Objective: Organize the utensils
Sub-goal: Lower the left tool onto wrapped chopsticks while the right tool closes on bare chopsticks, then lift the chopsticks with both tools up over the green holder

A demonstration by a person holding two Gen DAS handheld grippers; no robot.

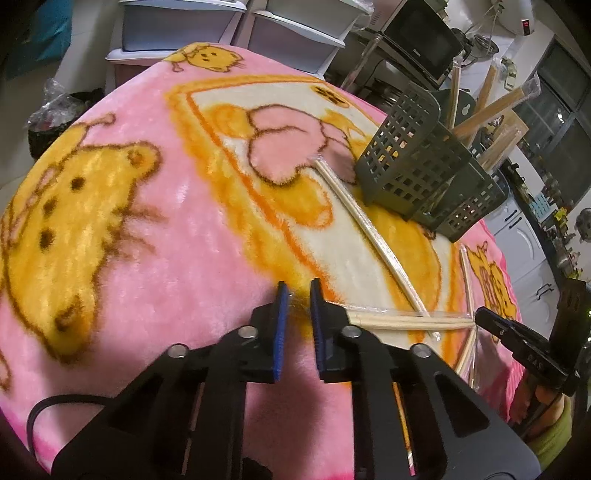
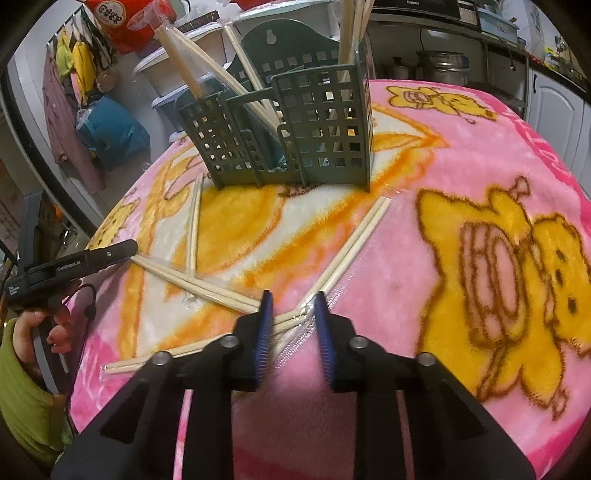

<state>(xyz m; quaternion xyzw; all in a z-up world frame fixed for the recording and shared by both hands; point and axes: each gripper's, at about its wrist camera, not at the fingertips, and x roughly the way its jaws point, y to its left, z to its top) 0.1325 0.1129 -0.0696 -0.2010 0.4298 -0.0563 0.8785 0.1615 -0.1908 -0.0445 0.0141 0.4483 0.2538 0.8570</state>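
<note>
A dark green slotted utensil caddy (image 1: 417, 162) (image 2: 295, 129) stands on the pink blanket with several wrapped chopstick pairs upright in it. More wrapped chopstick pairs lie loose on the blanket: one diagonal (image 1: 369, 236) (image 2: 192, 225), one crosswise (image 1: 410, 320) (image 2: 195, 280), one (image 2: 351, 247) running toward my right gripper. My left gripper (image 1: 295, 295) is open and empty just above the blanket, left of the crosswise pair's end. My right gripper (image 2: 291, 306) is open, its jaws astride the plastic-wrapped end of a pair. It also shows in the left wrist view (image 1: 517, 336).
The pink cartoon blanket (image 1: 147, 240) (image 2: 461, 166) covers a round table. Plastic storage drawers (image 1: 184, 26), a microwave (image 1: 421, 37) and kitchen cabinets (image 2: 554, 110) stand beyond the table edge. A red bag (image 2: 122, 18) hangs at the back.
</note>
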